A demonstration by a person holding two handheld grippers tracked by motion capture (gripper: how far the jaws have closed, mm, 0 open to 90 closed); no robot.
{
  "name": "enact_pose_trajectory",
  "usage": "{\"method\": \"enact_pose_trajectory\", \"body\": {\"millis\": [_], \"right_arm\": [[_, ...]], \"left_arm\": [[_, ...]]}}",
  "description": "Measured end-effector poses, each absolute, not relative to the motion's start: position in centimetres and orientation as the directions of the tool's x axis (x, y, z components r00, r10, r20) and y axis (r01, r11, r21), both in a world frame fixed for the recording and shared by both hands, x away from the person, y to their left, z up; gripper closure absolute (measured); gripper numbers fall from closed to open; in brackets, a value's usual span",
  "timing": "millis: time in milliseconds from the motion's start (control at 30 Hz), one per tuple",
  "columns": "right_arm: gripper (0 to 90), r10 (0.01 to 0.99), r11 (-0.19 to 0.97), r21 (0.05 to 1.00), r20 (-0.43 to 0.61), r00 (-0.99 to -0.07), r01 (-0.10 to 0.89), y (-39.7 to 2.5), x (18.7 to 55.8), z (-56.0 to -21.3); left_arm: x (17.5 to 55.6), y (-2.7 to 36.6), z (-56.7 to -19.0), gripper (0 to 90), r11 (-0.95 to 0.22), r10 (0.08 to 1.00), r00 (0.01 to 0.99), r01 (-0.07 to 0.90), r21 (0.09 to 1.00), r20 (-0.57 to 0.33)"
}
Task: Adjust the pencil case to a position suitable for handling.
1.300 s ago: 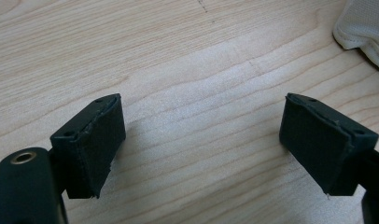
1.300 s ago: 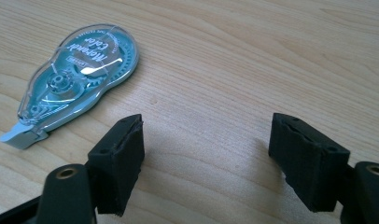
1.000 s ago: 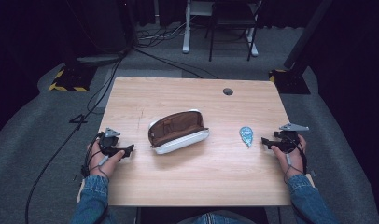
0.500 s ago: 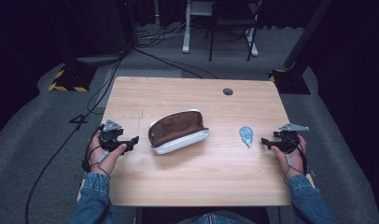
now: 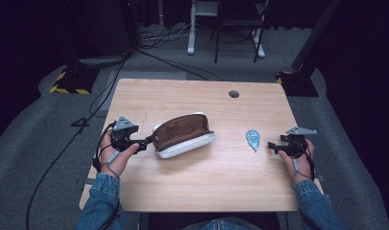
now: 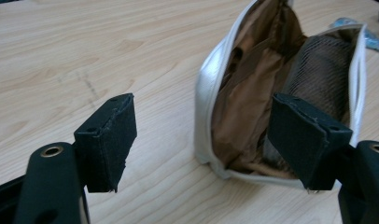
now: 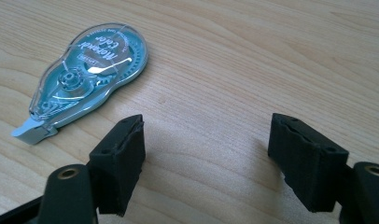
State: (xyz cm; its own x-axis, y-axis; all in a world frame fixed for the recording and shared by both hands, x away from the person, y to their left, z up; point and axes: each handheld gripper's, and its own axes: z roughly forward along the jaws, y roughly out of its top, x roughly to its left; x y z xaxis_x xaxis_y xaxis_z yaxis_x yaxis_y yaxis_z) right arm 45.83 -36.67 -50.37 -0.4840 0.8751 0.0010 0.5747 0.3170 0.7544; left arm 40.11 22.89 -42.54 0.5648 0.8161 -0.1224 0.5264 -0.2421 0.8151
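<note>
On the wooden table (image 5: pixel 183 191), left of centre, we are logging one white pouch (image 5: pixel 183 136) with a brown lining, lying on its side with its mouth gaping. We are holding the left gripper (image 5: pixel 145 141) at its near end, jaws spread wide and empty; in the left gripper view one jaw is sitting in front of the pouch mouth, the other over bare wood.

Right of centre, we are noting one blue correction-tape dispenser (image 5: pixel 252 139), flat on the wood. We are keeping the right gripper (image 5: pixel 275 146) just beside it, jaws likewise spread and pinching nothing.

Risks, as we are judging them: the soft rim is likely to fold or slide away if pinched off-centre; the slim, smooth dispenser may skid out from between the jaws.

Obstructions: none between dispenser and pouch. A round cable hole (image 5: pixel 234 94) is sitting well apart, toward the far edge.
</note>
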Motion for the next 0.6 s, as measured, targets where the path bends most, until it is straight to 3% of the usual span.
{"method": "enact_pose_trajectory", "body": {"millis": [600], "right_arm": [[27.9,0.874,0.318,0.754,0.002,-0.486,0.575,-36.7,45.8,-50.4]], "left_arm": [[43.2,19.8,-43.2,26.7,-0.284,0.757,0.642,0.493,0.822,-0.123]]}}
